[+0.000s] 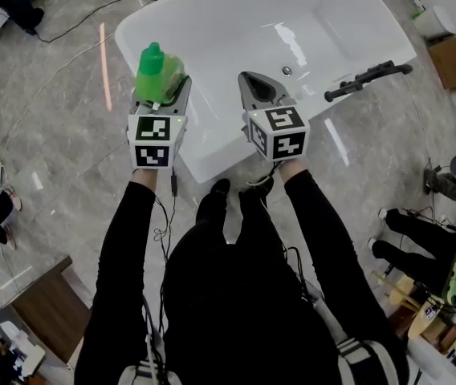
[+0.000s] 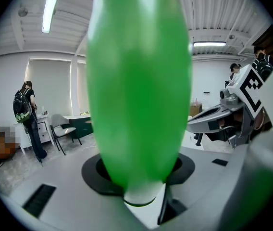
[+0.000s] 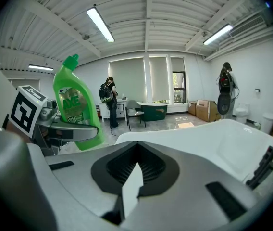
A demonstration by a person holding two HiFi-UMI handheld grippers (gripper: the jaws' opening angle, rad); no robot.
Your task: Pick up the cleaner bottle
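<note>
Filling the middle of the left gripper view, the bottle (image 2: 139, 81) hides most of what lies behind it, and its top is cut off by the upper edge. In the head view the tub (image 1: 292, 22) spans the upper middle, with its far end cropped at the top. Its near rim runs just under both grippers. Bare floor (image 1: 67, 135) lies open at the left, while boxes and clutter crowd the right edge.

There is one tub, two grippers, one bottle and one black bar (image 1: 368, 77) on the tub's right rim.

The left gripper (image 1: 161, 87) has its jaws clamped on the green bottle's lower body, holding it up in the air over the tub's left corner, cap uppermost and slightly tilted. The right gripper (image 1: 258, 83), just to its right, has its jaws together with nothing between them. In the right gripper view a jaw of the left gripper covers the lower part of the bottle's label.
</note>
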